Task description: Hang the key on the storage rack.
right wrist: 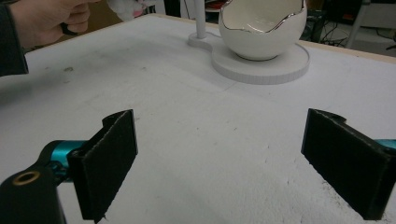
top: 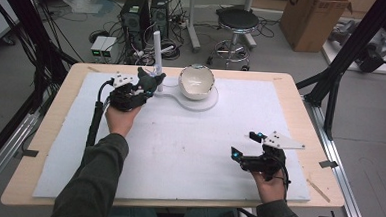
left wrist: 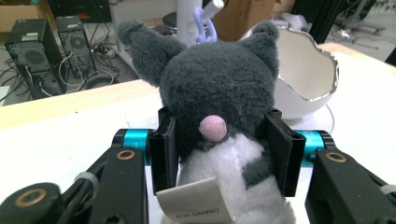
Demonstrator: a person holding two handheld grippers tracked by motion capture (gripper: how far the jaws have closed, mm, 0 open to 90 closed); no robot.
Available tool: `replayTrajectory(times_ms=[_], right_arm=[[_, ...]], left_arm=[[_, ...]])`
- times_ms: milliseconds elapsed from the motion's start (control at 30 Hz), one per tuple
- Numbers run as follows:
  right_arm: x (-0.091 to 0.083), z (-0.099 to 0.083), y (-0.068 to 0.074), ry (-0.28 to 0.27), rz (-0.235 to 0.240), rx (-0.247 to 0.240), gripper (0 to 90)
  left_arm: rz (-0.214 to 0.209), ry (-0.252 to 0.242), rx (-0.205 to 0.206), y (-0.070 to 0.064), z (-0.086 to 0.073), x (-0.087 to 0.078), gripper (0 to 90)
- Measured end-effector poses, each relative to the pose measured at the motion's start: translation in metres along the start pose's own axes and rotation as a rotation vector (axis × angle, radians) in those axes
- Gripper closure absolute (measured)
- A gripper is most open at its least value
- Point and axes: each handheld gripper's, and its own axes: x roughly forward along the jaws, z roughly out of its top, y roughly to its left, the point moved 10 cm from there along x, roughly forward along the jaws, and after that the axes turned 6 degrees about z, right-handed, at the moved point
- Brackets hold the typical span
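Observation:
My left gripper (left wrist: 219, 154) is shut on a grey and white plush toy (left wrist: 219, 93) with a pink tail and a paper tag, held by its body with its back to the camera. In the high view the left gripper (top: 144, 83) holds the plush toy (top: 150, 80) right at the white post (top: 156, 56) of a white stand. A purple loop (left wrist: 203, 25) on the toy's head sits close to a peg on that post. A white eggshell-shaped bowl (top: 196, 81) rests on the stand's round base (top: 204, 101). My right gripper (top: 244, 148) stands open near the table's front right, jaws (right wrist: 219, 163) wide apart over bare mat.
A white mat (top: 179, 143) covers the wooden table (top: 44, 131). The eggshell bowl (right wrist: 261, 28) and post (right wrist: 200, 18) lie ahead in the right gripper view. Behind the table stand computer towers (top: 136, 15), a stool (top: 238, 23), cables and a cardboard box (top: 311, 19).

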Motion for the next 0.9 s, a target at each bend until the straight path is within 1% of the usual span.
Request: replayTrajectory(times_ms=[100,167,300,367,467,567,633,667,700,733,800,900], right_arm=[[0.0,0.0,0.0,0.0,0.001,-0.003,10.0],[0.0,0.0,0.0,0.0,0.0,-0.002,10.0],[-0.001,0.001,0.0,-0.006,0.0,-0.002,10.0],[-0.001,0.001,0.0,-0.006,0.0,-0.003,10.0],[-0.001,0.0,-0.001,-0.004,0.001,-0.005,10.0],[-0.002,0.0,0.0,-0.002,0.0,0.004,10.0],[-0.002,0.0,-0.001,-0.007,0.0,-0.003,10.0],[-0.002,0.0,0.0,-0.005,0.0,0.004,10.0],[-0.002,-0.001,0.0,-0.001,0.0,0.005,10.0],[-0.002,-0.001,0.0,-0.002,0.0,-0.004,10.0],[-0.001,-0.001,0.001,0.003,0.003,-0.003,10.0],[-0.002,-0.001,0.0,-0.002,0.004,-0.006,10.0]], left_arm=[[0.0,0.005,-0.001,-0.001,-0.002,0.002,52.3],[0.0,0.013,0.006,-0.001,-0.003,0.003,52.3],[-0.001,0.02,0.003,-0.002,-0.005,0.005,52.3],[0.001,0.024,0.012,-0.002,-0.006,0.006,52.2],[0.001,0.027,0.008,-0.003,-0.007,0.006,52.3],[0.004,0.03,0.005,-0.002,-0.007,0.007,52.2],[0.006,0.032,0.011,-0.002,-0.008,0.007,52.2],[0.009,0.035,0.016,-0.001,-0.009,0.007,52.2],[0.01,0.038,0.011,-0.001,-0.009,0.008,52.2],[0.012,0.04,0.01,-0.001,-0.01,0.008,51.9],[0.016,0.047,0.016,0.0,-0.011,0.008,51.5],[0.015,0.047,0.01,0.0,-0.011,0.009,51.3]])
